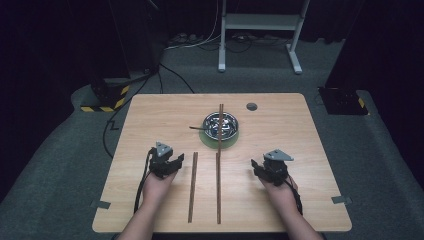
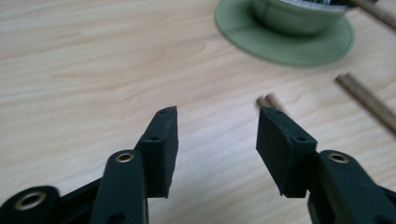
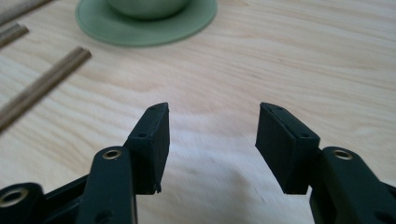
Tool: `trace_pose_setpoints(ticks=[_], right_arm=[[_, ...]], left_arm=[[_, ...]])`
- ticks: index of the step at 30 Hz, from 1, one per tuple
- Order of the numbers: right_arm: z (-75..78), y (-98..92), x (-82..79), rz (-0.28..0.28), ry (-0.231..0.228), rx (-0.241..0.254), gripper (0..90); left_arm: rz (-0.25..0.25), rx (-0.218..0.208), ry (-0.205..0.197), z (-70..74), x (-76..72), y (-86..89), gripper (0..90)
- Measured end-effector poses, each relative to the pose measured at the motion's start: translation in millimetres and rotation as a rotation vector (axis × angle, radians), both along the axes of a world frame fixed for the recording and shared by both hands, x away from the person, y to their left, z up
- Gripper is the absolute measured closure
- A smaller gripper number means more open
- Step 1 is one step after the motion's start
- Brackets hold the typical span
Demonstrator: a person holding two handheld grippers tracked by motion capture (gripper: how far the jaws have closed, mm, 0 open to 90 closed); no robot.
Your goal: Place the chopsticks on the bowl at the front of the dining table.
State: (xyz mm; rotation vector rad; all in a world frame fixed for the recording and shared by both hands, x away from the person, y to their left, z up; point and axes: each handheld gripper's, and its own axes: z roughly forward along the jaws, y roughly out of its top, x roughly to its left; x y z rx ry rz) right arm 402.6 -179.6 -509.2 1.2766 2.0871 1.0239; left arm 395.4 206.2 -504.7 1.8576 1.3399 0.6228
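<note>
Dark curtains and grey carpet ring the pale wooden table, and I take the green saucer with its shiny metal bowl near the table's middle as my landmark.

Two pairs of long brown wooden chopsticks lie on my side of that saucer. The shorter-looking pair rests left of it, well short of the rim. The longer line of chopsticks runs straight toward the saucer, and another stick lies across the bowl.

My left gripper sits left of the saucer, jaws spread with nothing between them; in the left gripper view the near pair's ends peek just past the right jaw, close but apart from it. My right gripper is right of the saucer, also spread and empty, with the chopsticks off to its left, well apart.

I judge the step to be reaching for the sticks. To do it well I would keep the jaws wide, square them across a pair's width, come down low to the wood, and close only once both sticks sit between the pads, so neither rolls away.
</note>
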Motion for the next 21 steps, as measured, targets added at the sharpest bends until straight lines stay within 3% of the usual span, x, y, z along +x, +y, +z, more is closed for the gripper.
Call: trace_pose_setpoints(ticks=[5, 7, 10, 12, 16, 21], right_arm=[[-9.4, -23.0, -10.1, -0.018, 0.023, -0.027, 42.1], [-12.7, -35.2, -14.3, -0.036, 0.056, -0.039, 41.0], [-12.0, -51.2, -22.6, -0.05, 0.043, -0.033, 41.0], [-12.5, -62.2, -27.7, -0.058, 0.063, -0.048, 40.5], [-12.7, -84.3, -38.0, -0.066, 0.093, -0.05, 34.8], [-13.2, -94.4, -44.3, -0.081, 0.103, -0.027, 31.1]], left_arm=[[0.011, 0.02, 0.031, -7.1, -14.1, 15.0, 42.6], [0.012, 0.031, 0.057, -9.1, -20.6, 22.7, 40.6], [0.012, 0.043, 0.091, -13.6, -32.3, 35.1, 37.0], [0.019, 0.053, 0.112, -17.6, -41.4, 44.4, 34.8], [0.053, 0.045, 0.112, -18.7, -63.1, 65.7, 30.5], [0.08, 0.066, 0.1, -23.3, -89.6, 80.4, 17.2]])
